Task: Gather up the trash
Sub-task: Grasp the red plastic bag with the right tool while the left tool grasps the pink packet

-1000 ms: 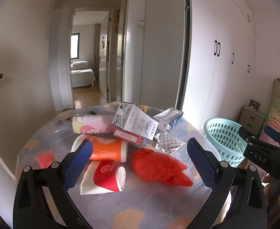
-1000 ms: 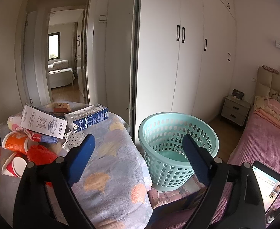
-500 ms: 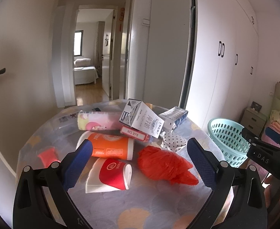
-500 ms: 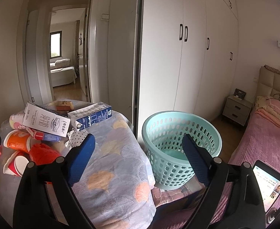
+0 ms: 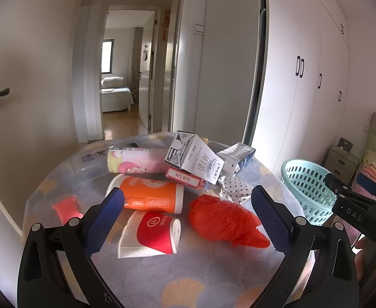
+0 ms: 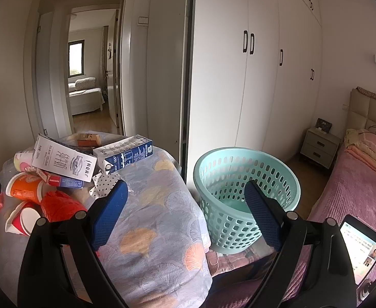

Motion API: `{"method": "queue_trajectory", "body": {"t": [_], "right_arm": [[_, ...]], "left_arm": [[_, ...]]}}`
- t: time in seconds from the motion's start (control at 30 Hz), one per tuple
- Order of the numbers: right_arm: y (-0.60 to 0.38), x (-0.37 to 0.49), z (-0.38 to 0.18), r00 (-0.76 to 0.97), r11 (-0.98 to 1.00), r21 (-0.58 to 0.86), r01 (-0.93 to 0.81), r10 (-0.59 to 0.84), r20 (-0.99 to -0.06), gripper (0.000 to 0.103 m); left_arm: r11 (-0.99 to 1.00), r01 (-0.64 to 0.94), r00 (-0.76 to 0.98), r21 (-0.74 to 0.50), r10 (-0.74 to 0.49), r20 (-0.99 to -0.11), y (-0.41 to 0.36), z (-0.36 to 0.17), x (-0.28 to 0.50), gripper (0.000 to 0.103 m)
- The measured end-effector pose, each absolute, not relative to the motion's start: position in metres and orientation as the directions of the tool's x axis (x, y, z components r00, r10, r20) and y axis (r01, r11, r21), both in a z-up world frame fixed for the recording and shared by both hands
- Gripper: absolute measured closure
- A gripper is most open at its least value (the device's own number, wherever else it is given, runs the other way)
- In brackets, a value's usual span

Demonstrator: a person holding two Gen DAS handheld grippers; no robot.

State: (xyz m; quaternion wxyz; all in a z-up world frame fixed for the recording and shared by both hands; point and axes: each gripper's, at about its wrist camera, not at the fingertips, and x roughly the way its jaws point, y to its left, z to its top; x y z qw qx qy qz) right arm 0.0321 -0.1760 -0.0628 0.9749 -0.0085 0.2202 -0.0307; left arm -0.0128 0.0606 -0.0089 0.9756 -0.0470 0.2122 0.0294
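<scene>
Trash lies piled on a round table with a patterned cloth (image 5: 188, 282): a red plastic bag (image 5: 224, 220), a red paper cup (image 5: 152, 236), an orange cup (image 5: 149, 197), a white milk carton (image 5: 195, 159), a blue-and-white carton (image 6: 126, 156), a pink tube (image 5: 136, 160) and a red box (image 5: 185, 178). A teal perforated basket (image 6: 247, 195) stands right of the table. My left gripper (image 5: 188, 220) is open above the cups and bag, holding nothing. My right gripper (image 6: 185, 213) is open and empty between table edge and basket.
A small red item (image 5: 66, 206) lies at the table's left. White wardrobes (image 6: 265, 77) line the back wall. A pink bed (image 6: 354, 179) and a nightstand (image 6: 318, 148) are at the right. A phone screen (image 6: 362, 249) shows at lower right. An open doorway (image 5: 126, 82) lies behind.
Both views have shifted slightly; the trash pile and basket sit a little lower and closer in frame. Both grippers stay open and empty.
</scene>
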Motion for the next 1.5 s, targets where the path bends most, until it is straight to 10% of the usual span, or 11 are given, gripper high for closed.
{"method": "queue_trajectory", "body": {"t": [0.37,0.6,1.2,1.5], "right_arm": [[-0.174,0.035,-0.066,0.898,0.999,-0.017,0.035,-0.039,-0.439,0.016],[-0.148,0.039,-0.074,0.88,0.996,-0.023,-0.085,0.064,-0.471,0.045],[-0.076,0.091,-0.126,0.623,0.891,0.156,-0.426,0.415,-0.663,0.031],[-0.077,0.093,-0.126,0.617,0.889,0.146,-0.433,0.411,-0.671,0.031]], "left_arm": [[0.992,-0.104,0.906,-0.071,0.065,-0.419,0.078,-0.01,-0.018,0.007],[0.965,-0.246,0.867,-0.087,0.179,-0.465,0.145,-0.022,-0.029,0.007],[0.917,-0.337,0.726,-0.215,0.108,-0.679,0.249,-0.066,0.005,0.009],[0.898,-0.421,0.613,-0.13,0.176,-0.77,0.257,-0.093,0.047,0.035]]}}
